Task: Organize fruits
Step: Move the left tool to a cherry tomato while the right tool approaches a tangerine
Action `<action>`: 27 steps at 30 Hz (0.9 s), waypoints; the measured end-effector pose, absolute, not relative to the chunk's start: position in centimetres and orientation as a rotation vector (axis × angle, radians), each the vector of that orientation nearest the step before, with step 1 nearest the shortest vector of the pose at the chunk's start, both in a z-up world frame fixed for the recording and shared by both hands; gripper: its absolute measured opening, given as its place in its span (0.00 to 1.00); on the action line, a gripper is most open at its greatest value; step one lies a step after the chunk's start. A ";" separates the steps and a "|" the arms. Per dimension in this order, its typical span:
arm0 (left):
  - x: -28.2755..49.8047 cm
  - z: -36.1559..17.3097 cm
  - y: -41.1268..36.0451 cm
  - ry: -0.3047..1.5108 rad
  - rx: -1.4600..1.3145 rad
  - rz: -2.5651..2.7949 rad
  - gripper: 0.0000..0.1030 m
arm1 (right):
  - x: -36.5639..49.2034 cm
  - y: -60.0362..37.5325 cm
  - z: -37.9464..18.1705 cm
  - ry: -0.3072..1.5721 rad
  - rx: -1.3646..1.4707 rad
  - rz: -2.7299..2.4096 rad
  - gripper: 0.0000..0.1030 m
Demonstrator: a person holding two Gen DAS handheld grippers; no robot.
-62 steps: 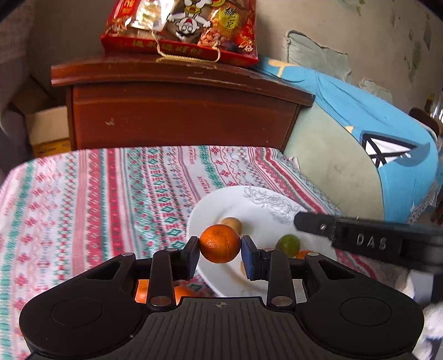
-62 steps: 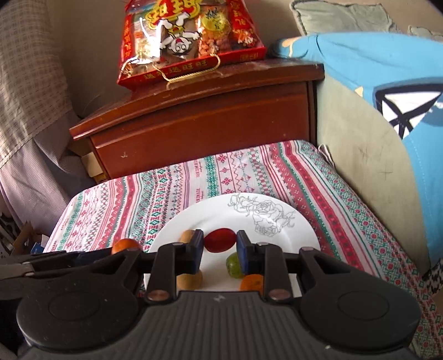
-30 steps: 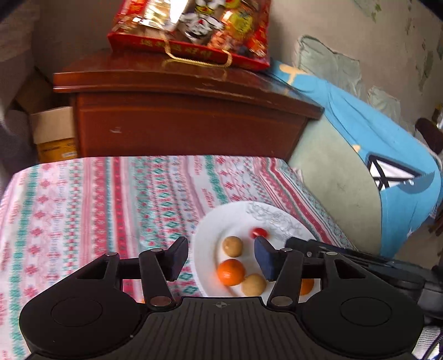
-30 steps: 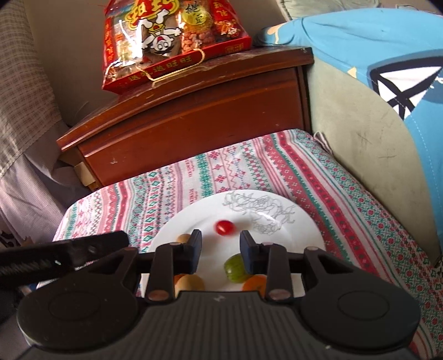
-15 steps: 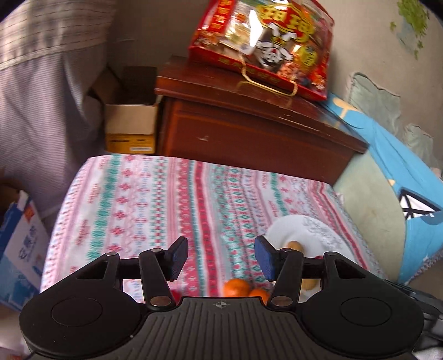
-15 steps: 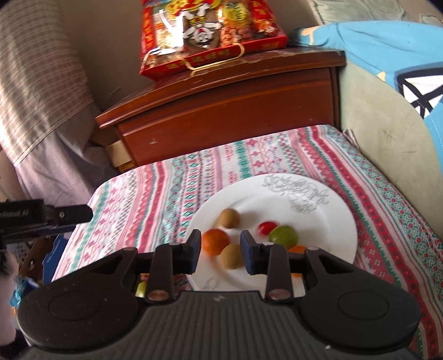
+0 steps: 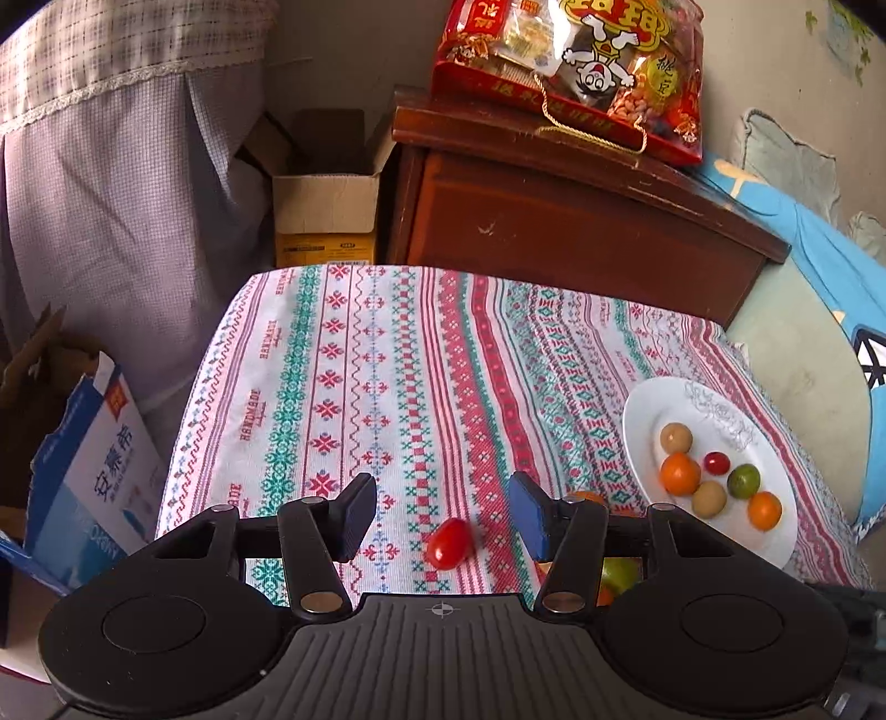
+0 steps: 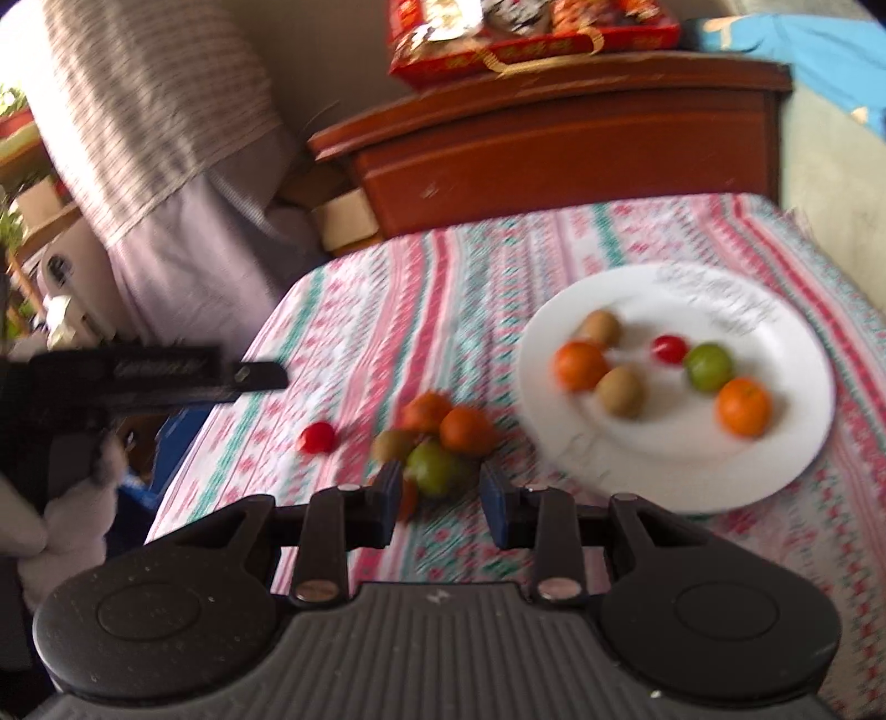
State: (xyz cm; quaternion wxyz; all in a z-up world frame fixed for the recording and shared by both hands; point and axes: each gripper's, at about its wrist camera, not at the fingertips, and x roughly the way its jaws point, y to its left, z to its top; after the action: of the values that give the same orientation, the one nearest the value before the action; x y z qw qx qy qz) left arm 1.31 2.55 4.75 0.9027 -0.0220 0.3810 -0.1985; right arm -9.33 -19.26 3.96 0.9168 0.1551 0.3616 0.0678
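A table with a striped red, green and white cloth [image 7: 387, 387] stands near a brown wooden cabinet [image 7: 554, 221]. A red snack bag [image 7: 576, 72] lies on top of the cabinet. An open cardboard box [image 7: 326, 205] sits beside it. A checked grey cloth [image 7: 111, 138] hangs at the left. The wall [image 7: 343, 50] is plain beige. Daylight is bright.

Both claws angled downward, each empty

Left claw [image 7: 441, 515]: blue-padded fingers [image 7: 529, 515] parted, nothing gripped between them. Right claw [image 8: 437, 498]: fingers [image 8: 493, 501] set closer together, a narrow gap between the pads, nothing pinched. From the right wrist view the left claw's side shows at the left edge
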 end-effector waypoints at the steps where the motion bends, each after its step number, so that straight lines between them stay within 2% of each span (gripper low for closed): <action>1: 1.3 4.6 2.5 0.786 -0.038 -0.413 0.51 | -9.3 -18.8 3.7 0.753 0.311 0.153 0.32; 15: 1.2 1.8 1.2 0.809 0.076 -0.445 0.48 | -7.6 -16.6 1.6 0.810 0.297 0.185 0.32; 27: 1.4 0.4 0.7 0.791 0.110 -0.478 0.42 | -6.8 -15.7 1.0 0.812 0.267 0.172 0.31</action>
State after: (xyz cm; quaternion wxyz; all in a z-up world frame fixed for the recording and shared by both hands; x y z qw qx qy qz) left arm 1.41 0.67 0.41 0.8936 0.0532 0.3816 -0.2303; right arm -6.83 -15.69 1.01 0.9065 0.1292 0.3933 0.0834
